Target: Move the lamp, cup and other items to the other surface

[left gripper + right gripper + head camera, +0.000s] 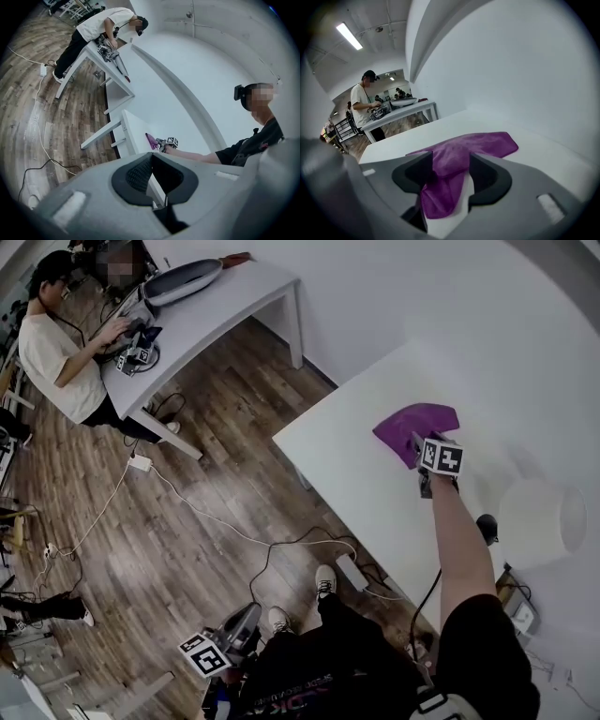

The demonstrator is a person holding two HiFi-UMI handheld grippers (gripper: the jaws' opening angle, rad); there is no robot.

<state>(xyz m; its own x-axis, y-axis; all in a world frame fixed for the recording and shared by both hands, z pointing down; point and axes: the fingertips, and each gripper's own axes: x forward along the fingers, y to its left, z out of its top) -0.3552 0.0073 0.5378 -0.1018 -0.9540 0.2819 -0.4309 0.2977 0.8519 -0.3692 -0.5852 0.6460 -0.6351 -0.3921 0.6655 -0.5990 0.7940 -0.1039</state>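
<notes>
A purple cloth lies on the near white table. My right gripper is down on the cloth's near edge. In the right gripper view the cloth runs between the jaws and droops back, and the right gripper is open, with a gap beside the fabric. A white lampshade stands on the table to the right of my arm. My left gripper hangs low by my legs over the floor. Its tips meet, shut on nothing. The left gripper view shows the cloth far off.
A small dark object sits beside the lampshade. Cables and a power strip lie on the wooden floor. A person works at a second white table at the far left, which bears gear.
</notes>
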